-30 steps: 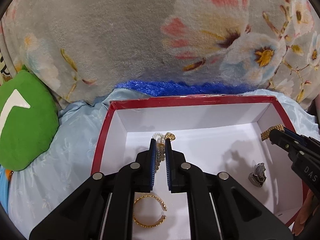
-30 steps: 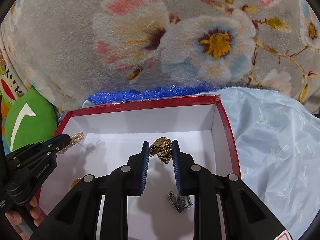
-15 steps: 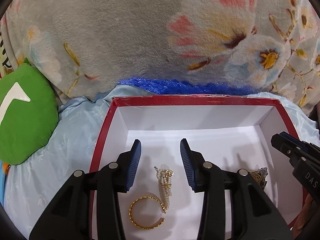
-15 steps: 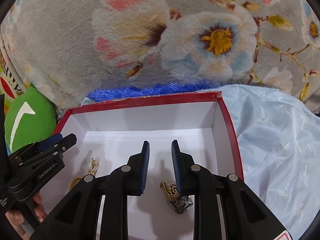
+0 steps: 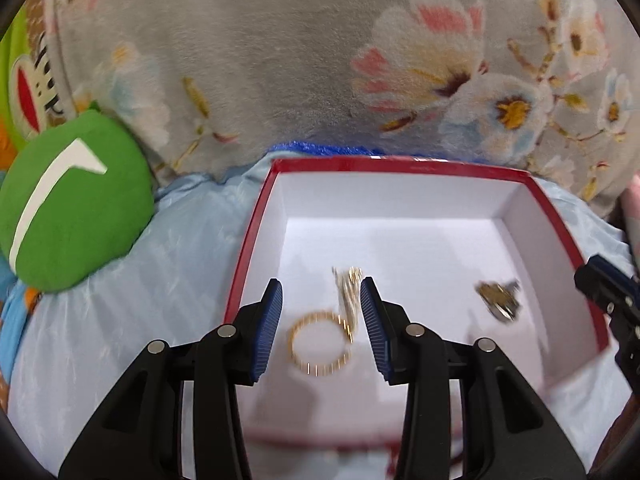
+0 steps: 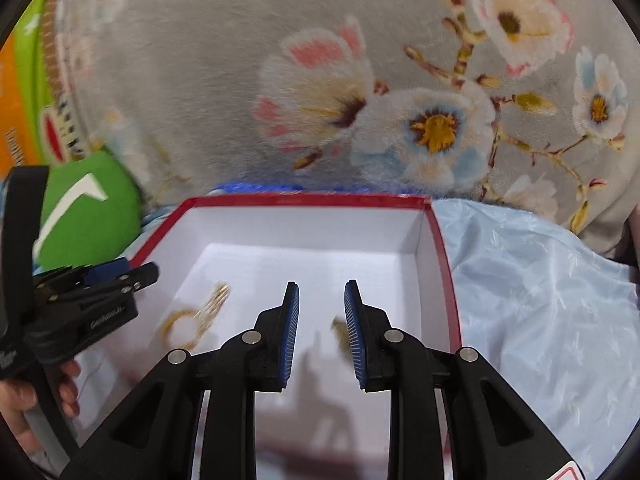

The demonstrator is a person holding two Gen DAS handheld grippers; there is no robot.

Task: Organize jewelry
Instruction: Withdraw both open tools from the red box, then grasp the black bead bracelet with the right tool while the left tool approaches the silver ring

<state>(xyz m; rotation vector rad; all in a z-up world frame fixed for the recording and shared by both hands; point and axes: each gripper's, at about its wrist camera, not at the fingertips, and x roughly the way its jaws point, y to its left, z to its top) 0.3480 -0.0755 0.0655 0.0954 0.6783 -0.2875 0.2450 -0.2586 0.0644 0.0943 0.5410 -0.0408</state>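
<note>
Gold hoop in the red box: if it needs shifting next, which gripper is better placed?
Left, probably. The left gripper is open with the gold hoop between its fingers. The right gripper is open near the box's other side, beside the gold-and-silver pieces.

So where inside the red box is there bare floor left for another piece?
Free: the red box's back half, and the middle strip between the pearl piece and the watch cluster. Crowded: front left, around the gold bangle.

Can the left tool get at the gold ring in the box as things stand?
Probably yes. The left tool is open, and the gold ring lies uncovered on the box floor between its fingers. Only the pearl piece sits close beside it.
</note>
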